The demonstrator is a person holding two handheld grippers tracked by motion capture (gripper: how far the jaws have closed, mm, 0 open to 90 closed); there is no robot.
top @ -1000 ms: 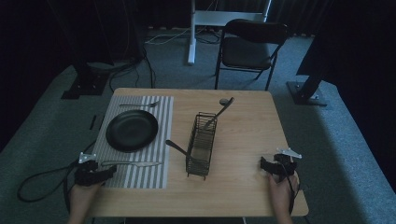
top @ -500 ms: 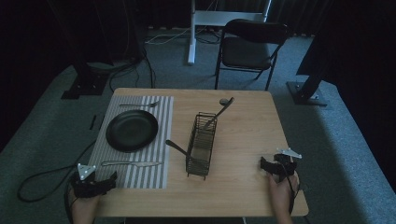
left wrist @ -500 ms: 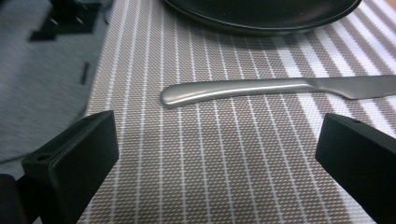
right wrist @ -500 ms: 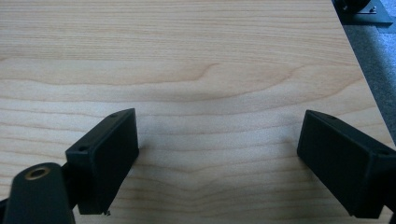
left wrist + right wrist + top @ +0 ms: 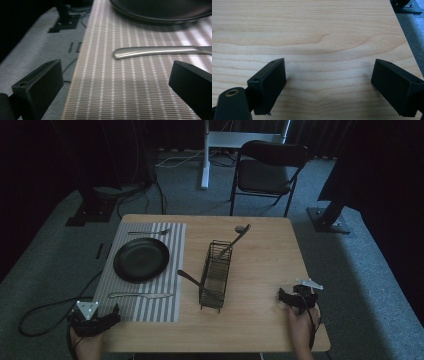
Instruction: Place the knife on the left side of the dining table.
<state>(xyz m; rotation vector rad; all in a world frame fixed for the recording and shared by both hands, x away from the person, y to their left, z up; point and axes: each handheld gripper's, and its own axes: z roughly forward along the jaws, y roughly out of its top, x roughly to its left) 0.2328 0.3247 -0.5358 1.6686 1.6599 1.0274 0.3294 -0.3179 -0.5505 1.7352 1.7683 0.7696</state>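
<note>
Landmark is the striped placemat (image 5: 142, 270) on the left part of the wooden table (image 5: 260, 270).

Left gripper (image 5: 95, 324) sits at the placemat's near left corner, by the table edge, pointing toward the mat. Its jaws have just been opening and now stand wide apart, nothing between them. In the left gripper view the striped weave lies under the gap and the knife (image 5: 162, 50) handle end lies just ahead, apart from both jaws.

From above, the knife (image 5: 141, 295) lies flat across the mat's near strip, just on the near side of the black plate (image 5: 141, 259). A fork (image 5: 148, 232) lies on the mat's far strip, beyond the plate.

Wire cutlery basket (image 5: 216, 275) stands just off the mat's right edge, two utensils leaning in it.

Right gripper (image 5: 295, 299) rests well right of the mat, near the table's right near corner. Jaws wide apart over bare wood, holding nothing.
</note>
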